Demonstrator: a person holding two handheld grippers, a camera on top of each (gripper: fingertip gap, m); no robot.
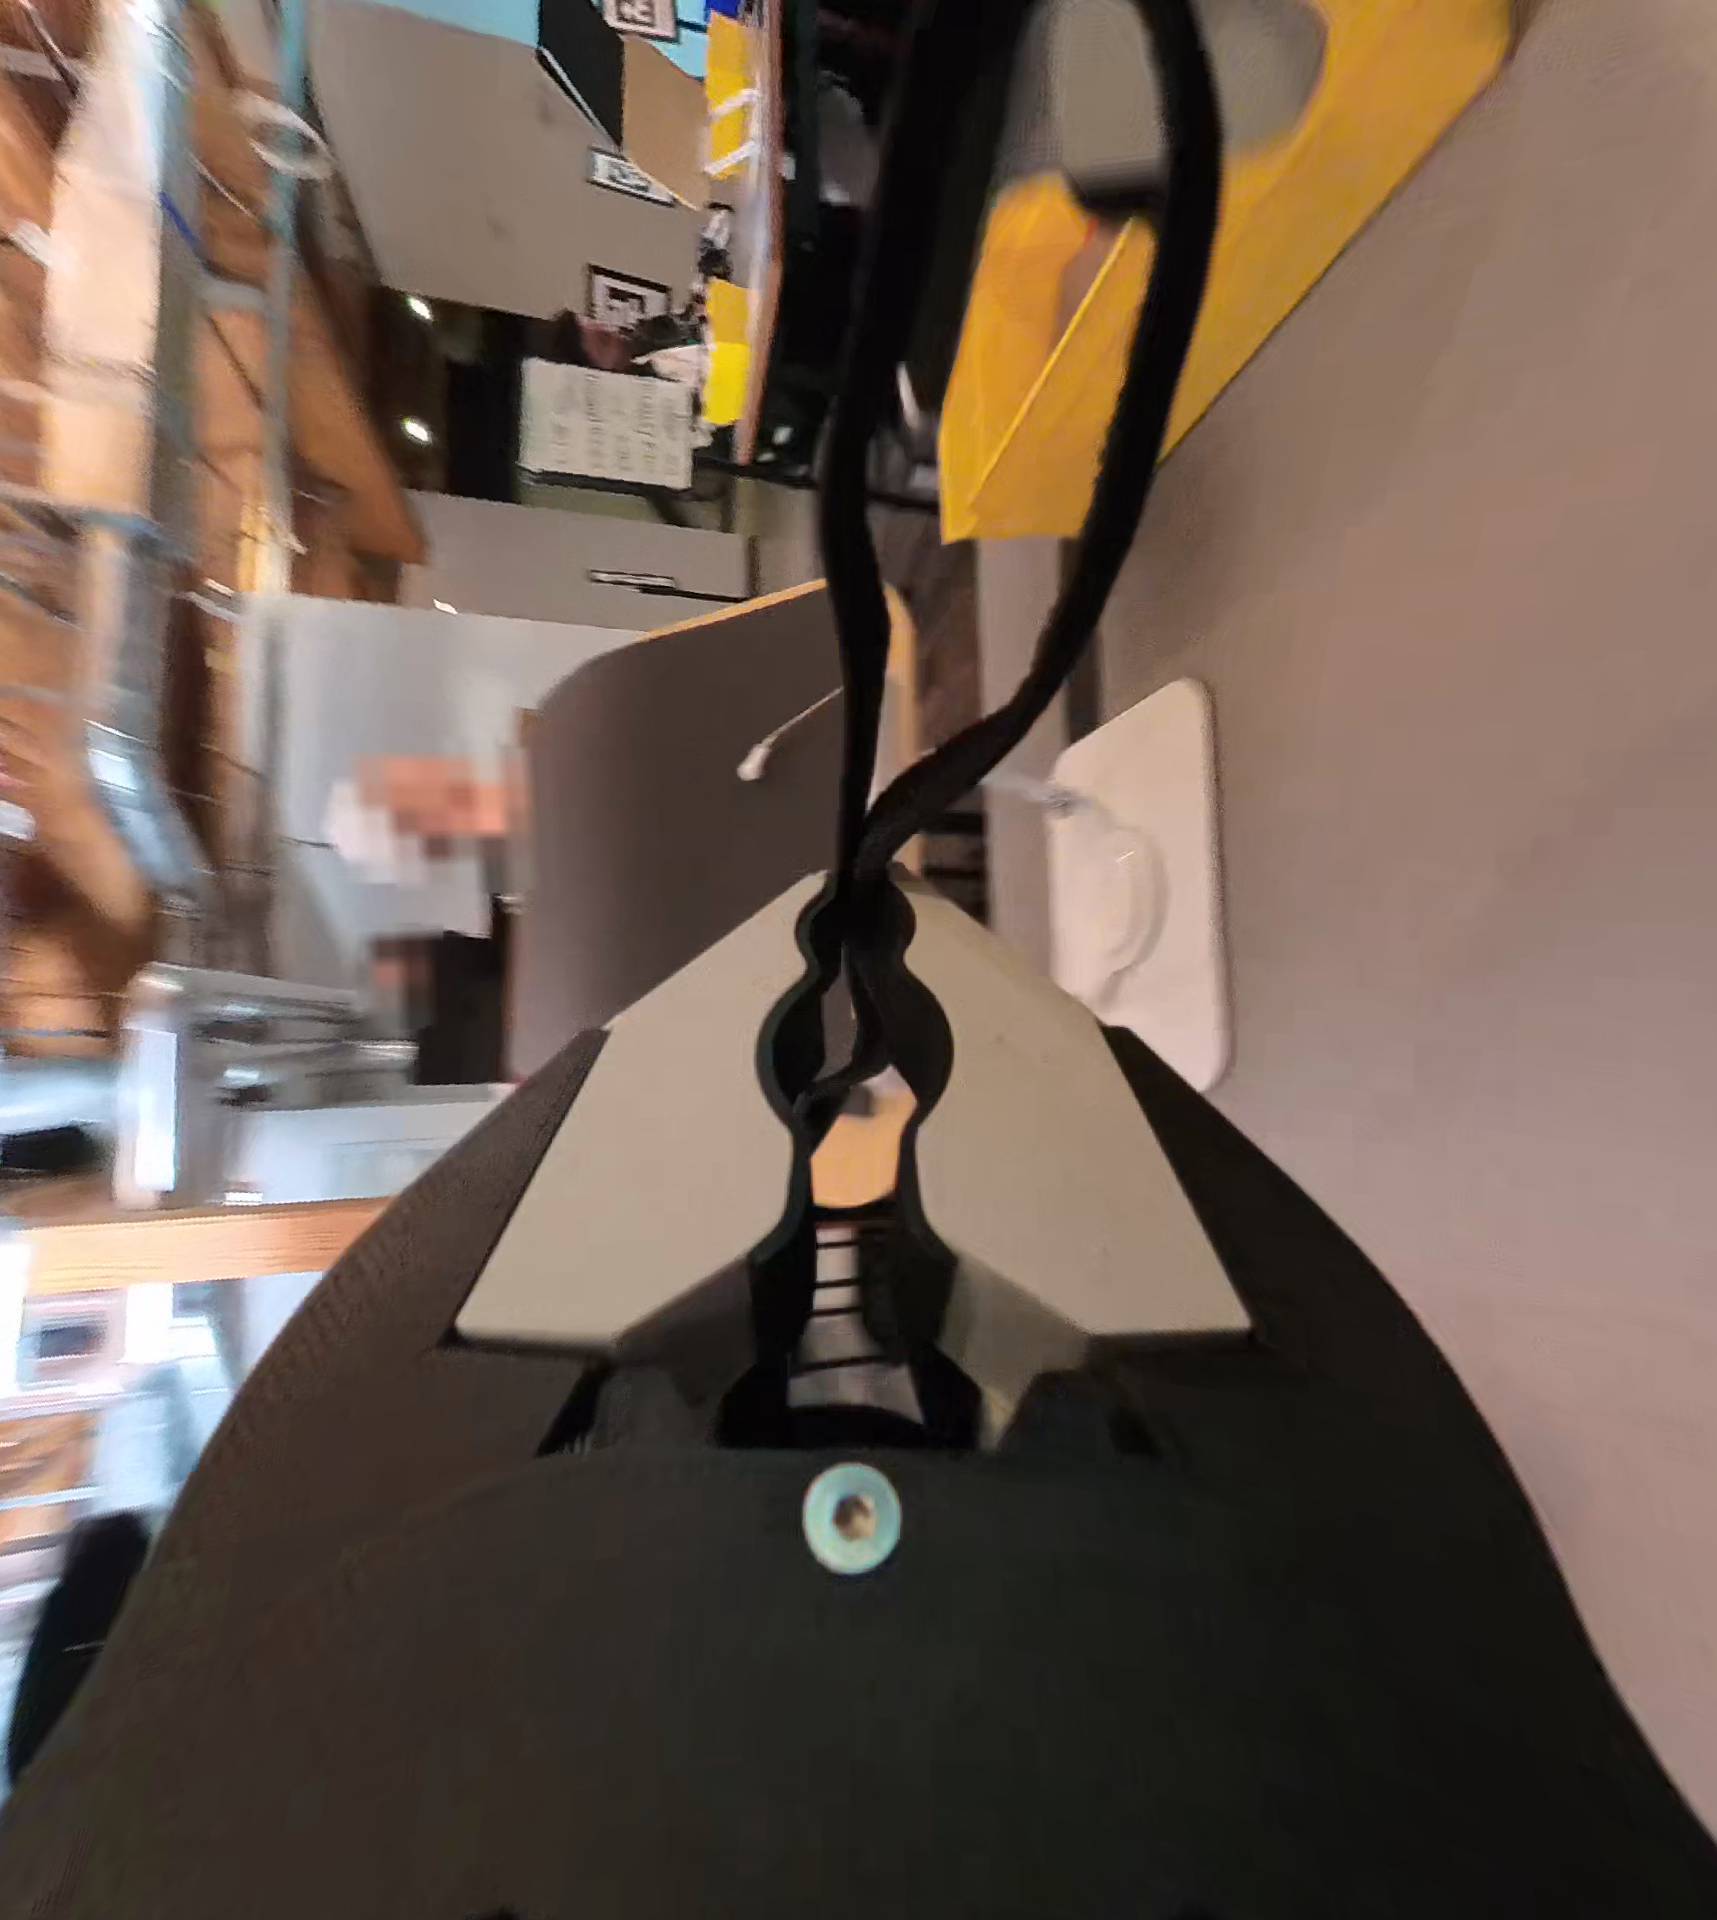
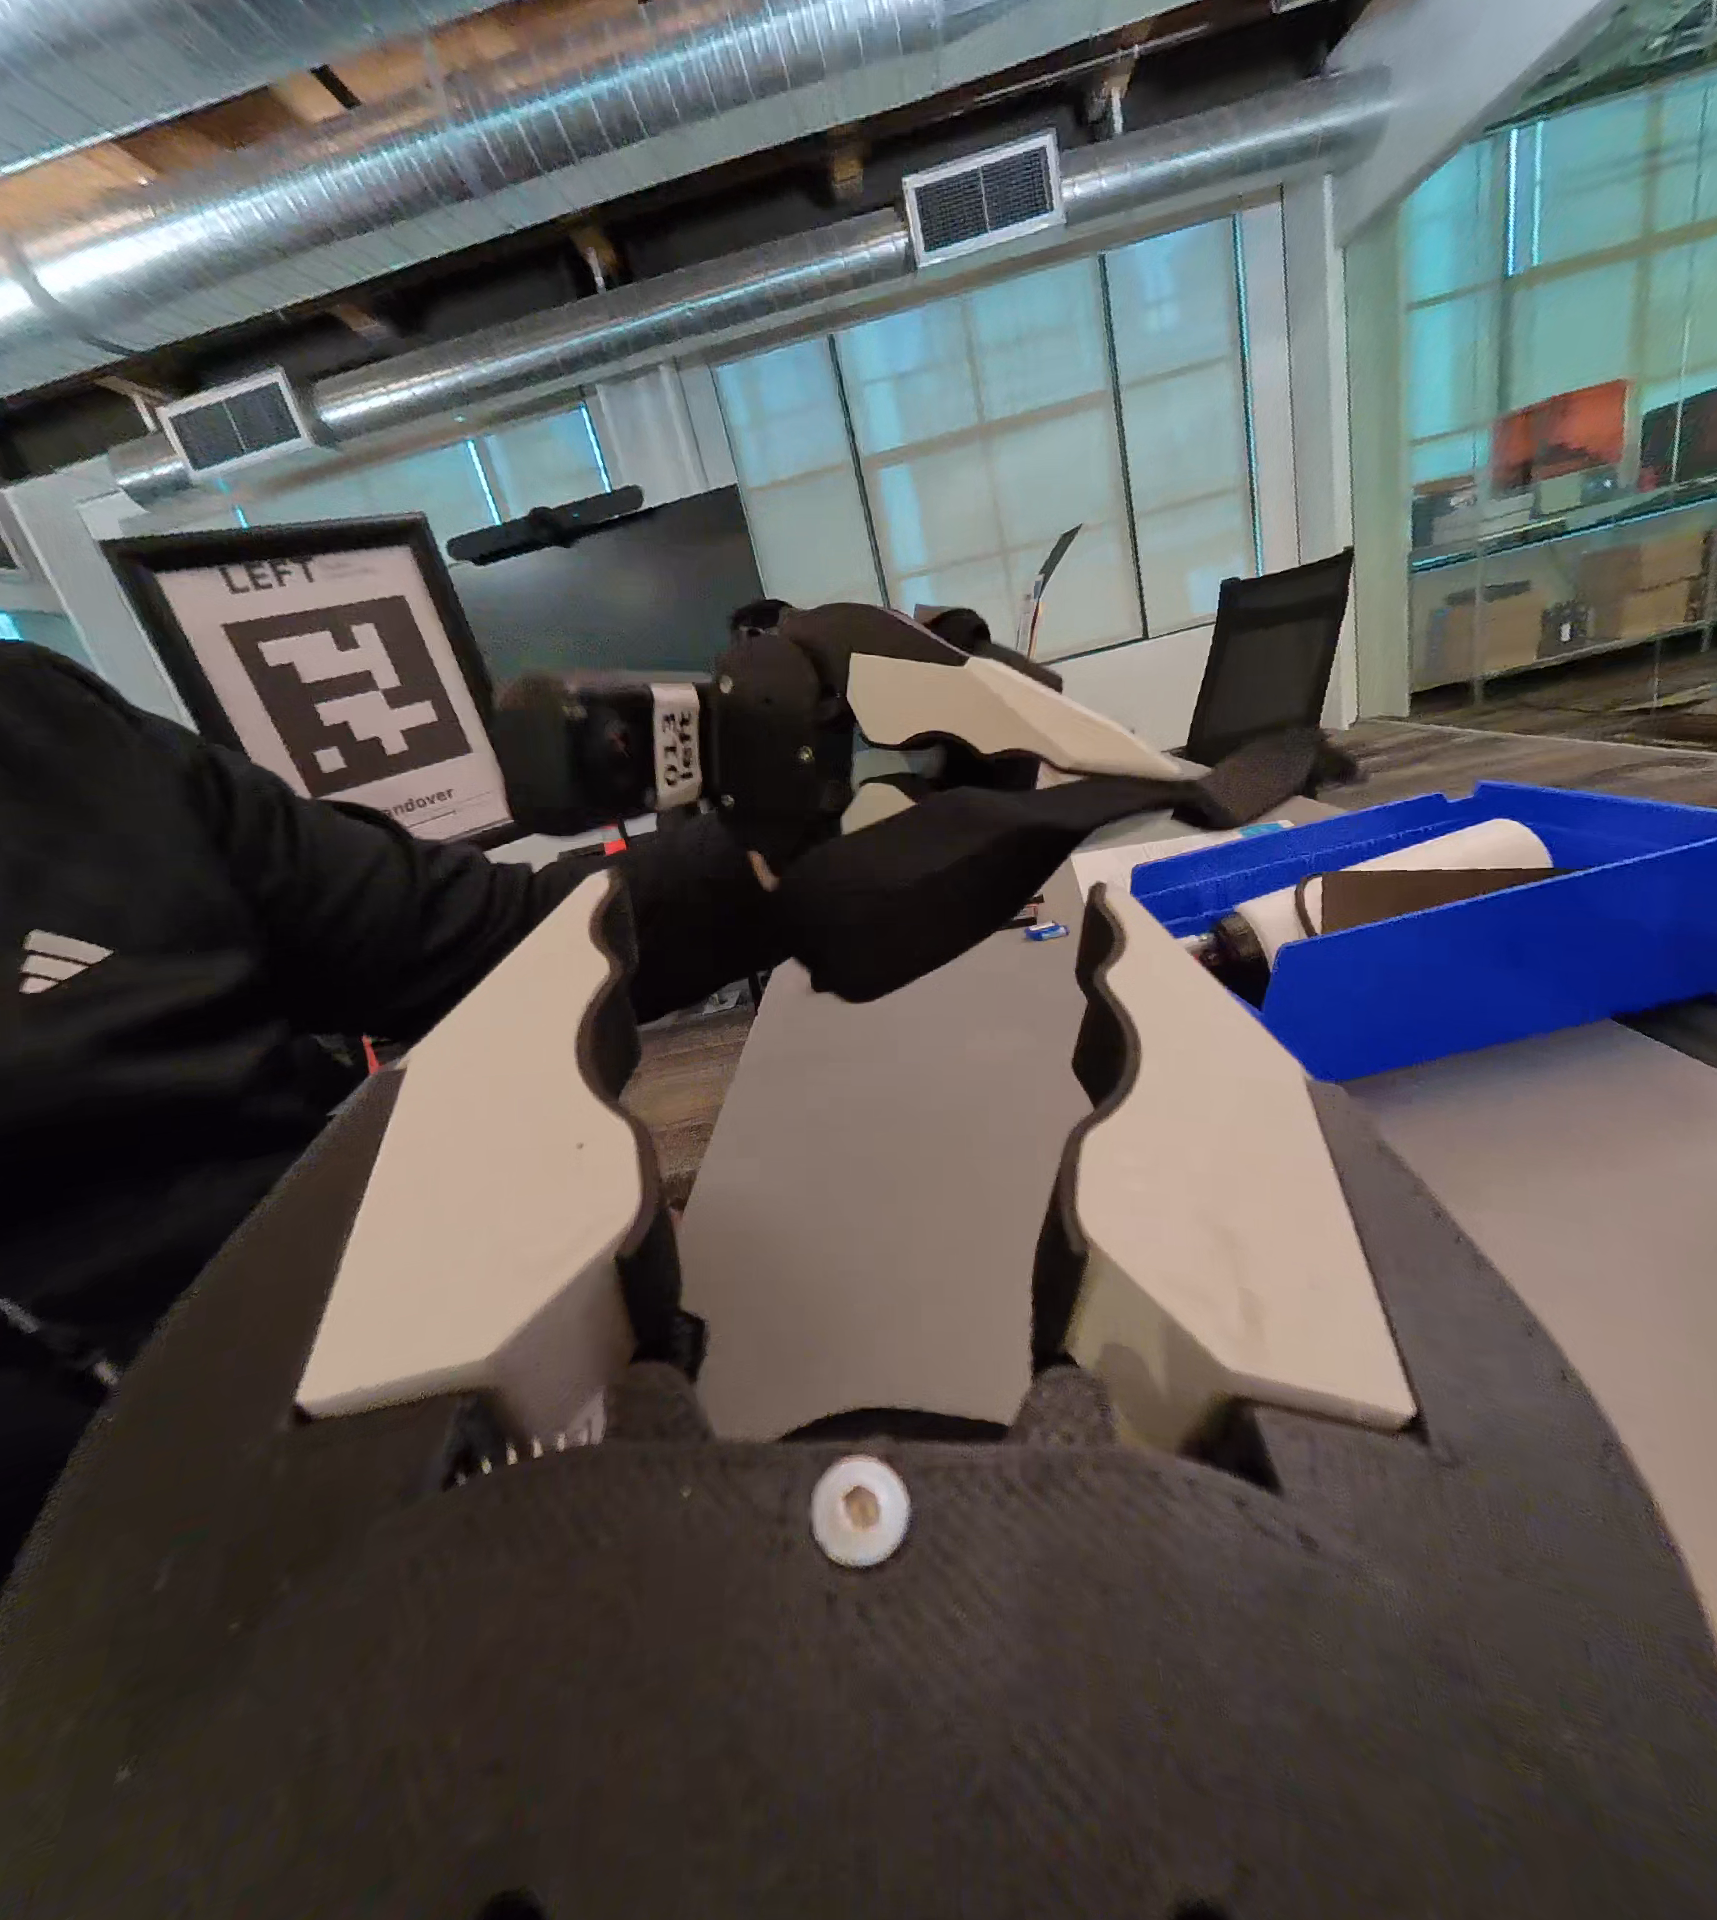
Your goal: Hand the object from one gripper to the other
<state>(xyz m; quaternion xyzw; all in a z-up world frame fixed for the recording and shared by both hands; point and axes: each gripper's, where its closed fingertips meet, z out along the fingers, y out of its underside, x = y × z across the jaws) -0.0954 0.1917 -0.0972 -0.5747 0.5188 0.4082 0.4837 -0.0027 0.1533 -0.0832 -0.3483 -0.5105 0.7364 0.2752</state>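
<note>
My left gripper is shut on a black cloth object, which runs on past the fingertips as two dark bands. In the right wrist view the left gripper is held sideways over the grey table. The black cloth sticks out beyond its tips and also trails back under it. My right gripper is open and empty, its fingers wide apart. It points at the trailing end of the cloth from a short way off and does not touch it.
A blue bin with a white roll inside stands on the table to the right. A framed marker sign and a black-sleeved arm are at the left. A yellow object and a white square pad show in the left wrist view.
</note>
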